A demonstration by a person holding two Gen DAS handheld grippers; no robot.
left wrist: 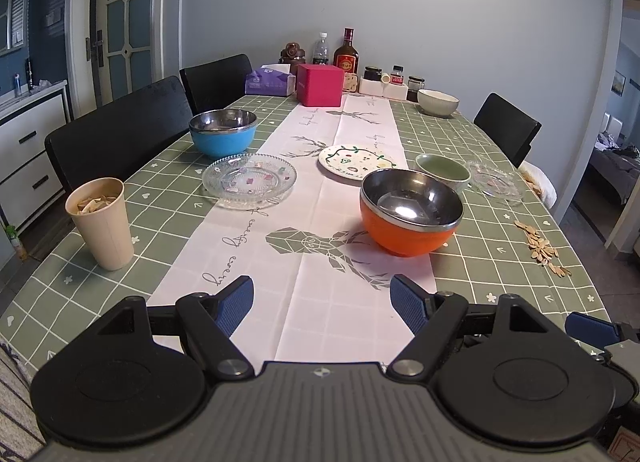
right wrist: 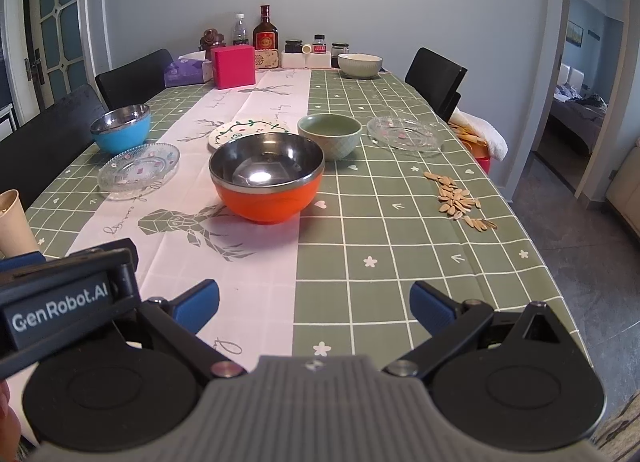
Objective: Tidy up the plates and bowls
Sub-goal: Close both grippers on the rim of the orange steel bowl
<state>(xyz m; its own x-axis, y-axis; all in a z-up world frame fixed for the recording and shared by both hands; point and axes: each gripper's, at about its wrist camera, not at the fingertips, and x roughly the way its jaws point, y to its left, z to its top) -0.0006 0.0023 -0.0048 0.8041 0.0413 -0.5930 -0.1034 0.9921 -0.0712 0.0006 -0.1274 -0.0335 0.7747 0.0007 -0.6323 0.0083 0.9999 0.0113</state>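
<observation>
Nothing is gathered yet, and the trouble I'd expect is with the two glass plates: they lie flat and thin on the cloth, so a finger would have to slide under the rim and might push the plate along or drag the runner with it. The orange bowl [right wrist: 267, 177] is round and smooth-sided; pinched at the rim it could tip. The left gripper [left wrist: 322, 300] and right gripper [right wrist: 314, 304] both hang low at the near table edge, side by side, jaws spread wide, holding nothing. The orange bowl is nearest, ahead of both; behind it sit the green bowl [right wrist: 330, 134] and painted plate [right wrist: 248, 131], with the blue bowl [left wrist: 222, 132] and one glass plate [left wrist: 249, 179] off left, the other glass plate [right wrist: 405, 132] right.
</observation>
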